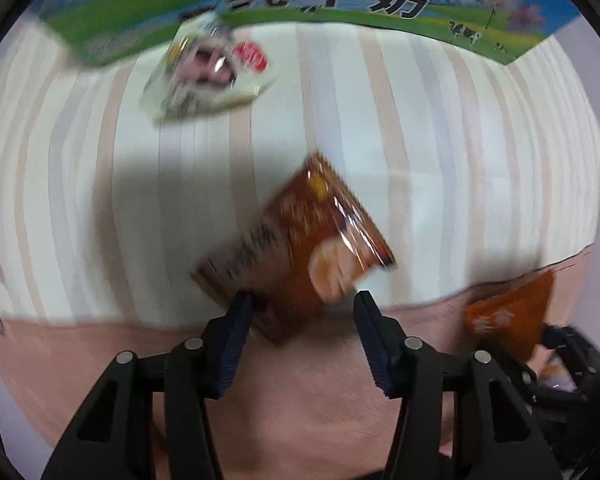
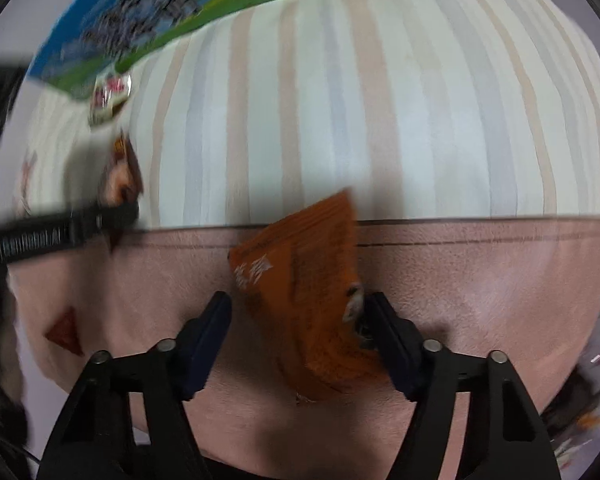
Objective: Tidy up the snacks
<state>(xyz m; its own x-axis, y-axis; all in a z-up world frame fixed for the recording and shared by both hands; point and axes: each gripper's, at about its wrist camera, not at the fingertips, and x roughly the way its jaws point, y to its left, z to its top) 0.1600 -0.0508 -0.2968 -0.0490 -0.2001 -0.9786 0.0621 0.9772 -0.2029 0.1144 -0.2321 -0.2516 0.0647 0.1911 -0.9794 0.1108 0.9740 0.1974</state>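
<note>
Lying tilted between my left gripper's (image 1: 304,300) part-open jaws, the brown snack packet (image 1: 300,240) touches only the left pad. My right gripper (image 2: 296,308), half open, has the orange packet (image 2: 304,292) against its right pad, above the striped cloth (image 2: 380,120).
</note>
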